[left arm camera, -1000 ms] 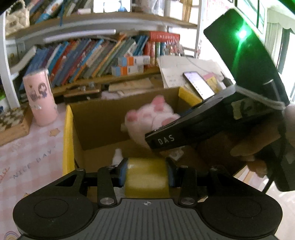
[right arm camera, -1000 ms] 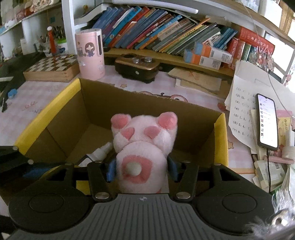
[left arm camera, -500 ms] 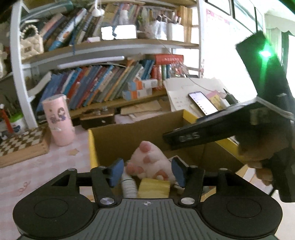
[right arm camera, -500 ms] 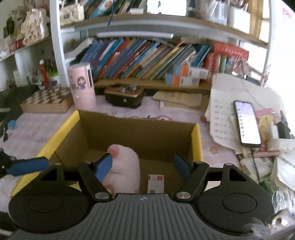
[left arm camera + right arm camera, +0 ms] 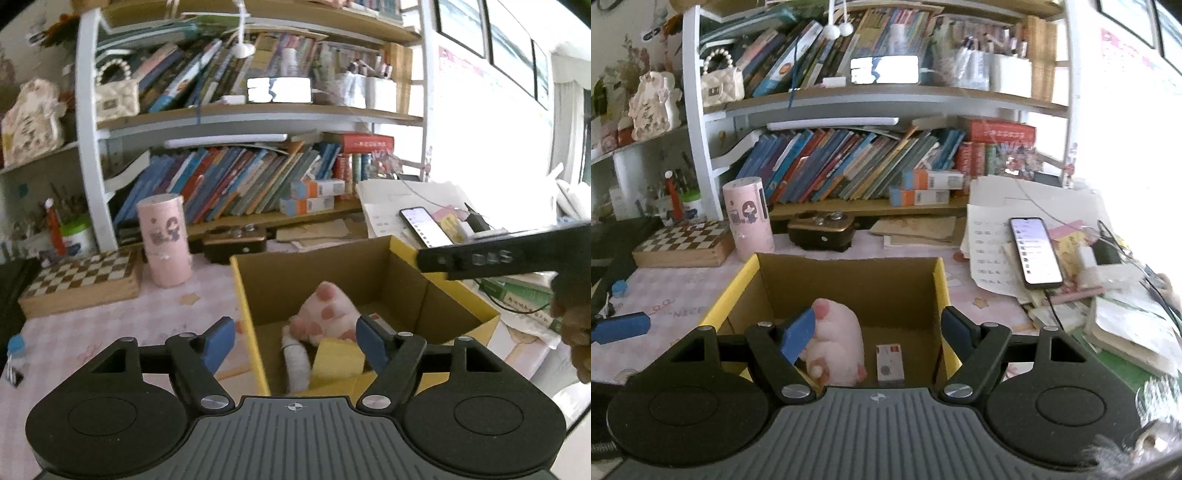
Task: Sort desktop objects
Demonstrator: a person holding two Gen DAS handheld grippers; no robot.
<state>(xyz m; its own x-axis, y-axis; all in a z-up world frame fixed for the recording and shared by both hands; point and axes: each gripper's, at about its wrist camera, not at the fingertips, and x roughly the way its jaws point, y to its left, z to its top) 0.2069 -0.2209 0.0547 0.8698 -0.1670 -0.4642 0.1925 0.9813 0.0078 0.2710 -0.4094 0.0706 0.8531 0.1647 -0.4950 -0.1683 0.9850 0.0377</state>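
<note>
Below and just ahead of our left gripper [image 5: 295, 341] and right gripper [image 5: 877, 332], the cardboard box [image 5: 849, 273] is holding the plush paw [image 5: 836, 332]. Both are hanging with fingers spread wide, gripping nothing. We are judging the right one nearer the paw, which is lying lengthwise away from it.

The right tool [image 5: 877, 330] gapes empty over the plush paw [image 5: 836, 341] in the cardboard box [image 5: 849, 280].

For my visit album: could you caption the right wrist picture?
Open right hand-held gripper above a cardboard box holding a pink plush toy.
</note>
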